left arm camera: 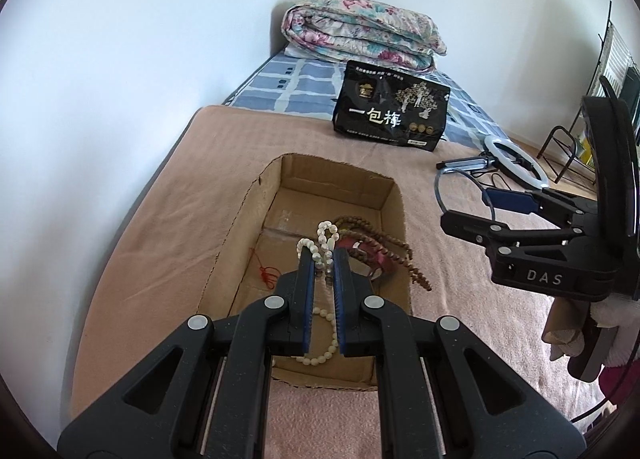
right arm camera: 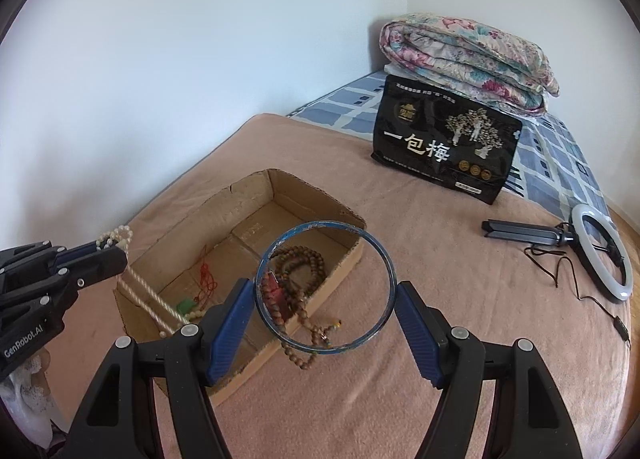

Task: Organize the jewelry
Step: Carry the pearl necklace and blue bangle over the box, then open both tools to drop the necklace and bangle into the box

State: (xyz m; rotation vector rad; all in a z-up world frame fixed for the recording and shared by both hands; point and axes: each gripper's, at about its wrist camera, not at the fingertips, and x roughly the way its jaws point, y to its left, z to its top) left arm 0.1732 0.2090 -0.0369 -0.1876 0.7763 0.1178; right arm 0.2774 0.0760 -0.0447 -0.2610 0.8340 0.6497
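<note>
An open cardboard box (left arm camera: 394, 199) (right arm camera: 320, 197) sits on a pink blanket. My left gripper (left arm camera: 323, 255) (right arm camera: 110, 249) is shut on a white pearl necklace (left arm camera: 326, 237) (right arm camera: 146, 293) and holds it above the box, its strand hanging down into it. My right gripper (right arm camera: 324, 291) (left arm camera: 472, 221) is shut on a thin blue bangle (right arm camera: 386, 259) (left arm camera: 440, 195), held over the box's right wall. Brown wooden prayer beads (left arm camera: 384, 245) (right arm camera: 304, 263), a red cord (left arm camera: 269, 274) (right arm camera: 206, 279) with a green pendant (right arm camera: 185, 305) and a dark red item (left arm camera: 374, 255) lie in the box.
A black snack bag (left arm camera: 390, 113) (right arm camera: 444, 147) stands behind the box, in front of a folded floral quilt (left arm camera: 360, 31) (right arm camera: 468, 59). A ring light on a small tripod (right arm camera: 600, 255) (left arm camera: 516, 163) with its cable lies to the right. A wall runs along the left.
</note>
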